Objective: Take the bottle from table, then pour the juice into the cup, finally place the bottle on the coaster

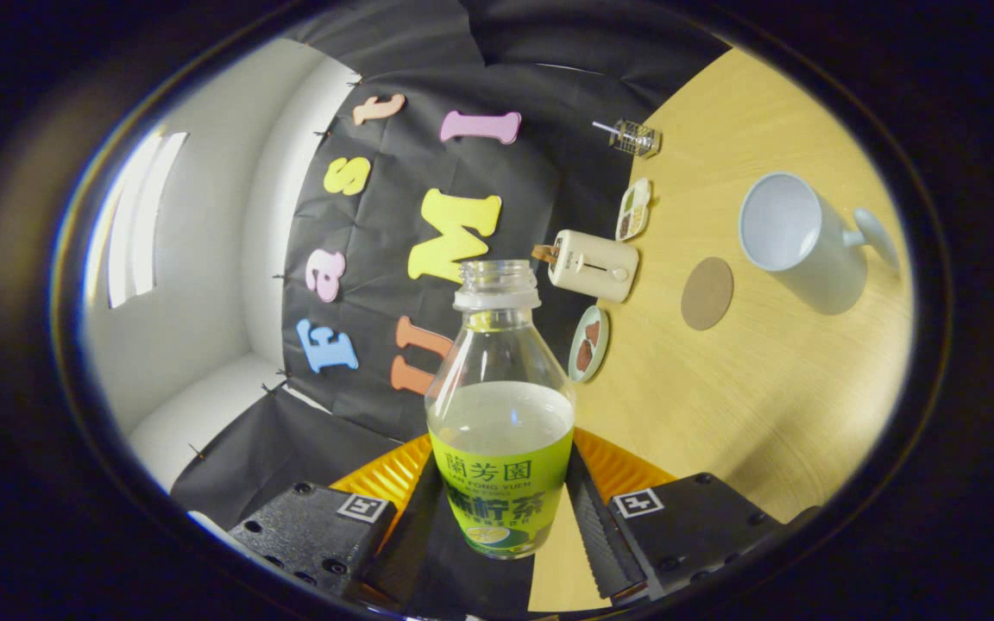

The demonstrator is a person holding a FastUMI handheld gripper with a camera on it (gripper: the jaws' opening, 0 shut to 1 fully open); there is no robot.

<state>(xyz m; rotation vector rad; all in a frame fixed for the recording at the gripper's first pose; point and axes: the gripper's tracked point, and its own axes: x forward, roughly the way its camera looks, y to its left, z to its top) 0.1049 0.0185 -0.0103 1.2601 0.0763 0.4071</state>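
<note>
Two gripper (501, 517) fingers clamping bottle (500, 414), cup (795, 237) beyond

Gripper (501, 509) seen along its two fingers, rolled sideways so the scene appears tilted. Both ridged black fingers (599, 522) press on the lower sides of the bottle (501, 414), which is held between them, neck pointing forward.

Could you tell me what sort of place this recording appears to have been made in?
Probably a staged booth, not a real kitchen: a wooden table against draped black cloth and white walls, set with a toaster, cup and coaster. The gripper is shut on an uncapped bottle.
</note>
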